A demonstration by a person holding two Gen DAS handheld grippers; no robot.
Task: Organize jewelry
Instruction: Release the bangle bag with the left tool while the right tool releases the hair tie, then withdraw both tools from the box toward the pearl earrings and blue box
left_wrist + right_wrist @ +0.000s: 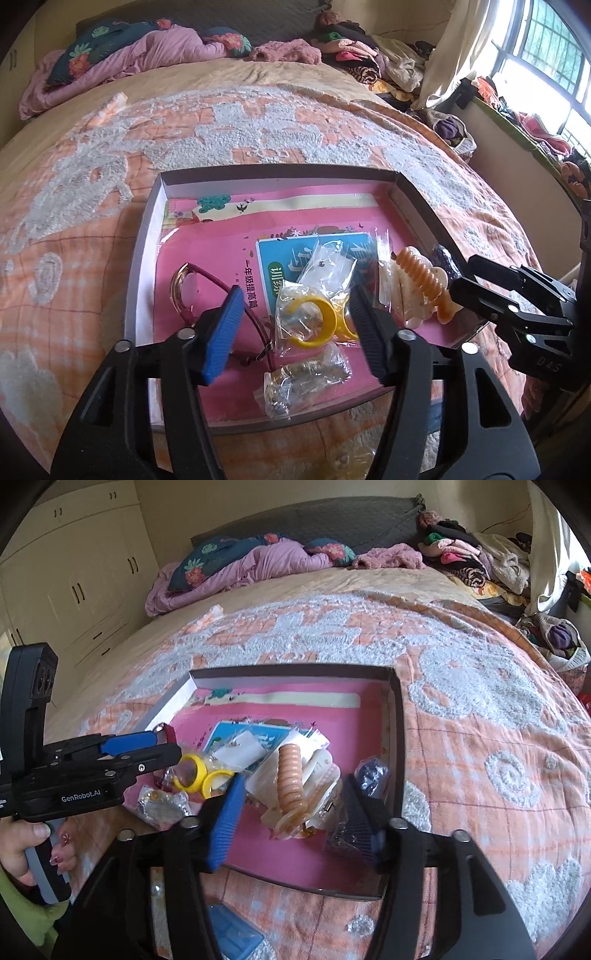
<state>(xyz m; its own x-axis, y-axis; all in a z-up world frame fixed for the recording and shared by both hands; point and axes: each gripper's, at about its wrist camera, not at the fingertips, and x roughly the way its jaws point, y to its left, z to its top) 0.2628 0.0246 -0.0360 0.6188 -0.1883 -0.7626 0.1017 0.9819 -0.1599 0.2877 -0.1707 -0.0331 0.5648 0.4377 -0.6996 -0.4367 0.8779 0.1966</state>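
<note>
Left gripper (295,325) jaws apart over bagged yellow rings (314,325), tray (144,258) centre. Right gripper (291,812) jaws apart around spiral hair clip (291,786), 3 o'clock of rings. Risk: slippery bags, pads catch film only, adjacent bags drag along.

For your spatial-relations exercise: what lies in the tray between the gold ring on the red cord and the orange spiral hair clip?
In the left wrist view, the bagged yellow rings and a clear packet lie between the gold ring and the orange spiral hair clip.
</note>
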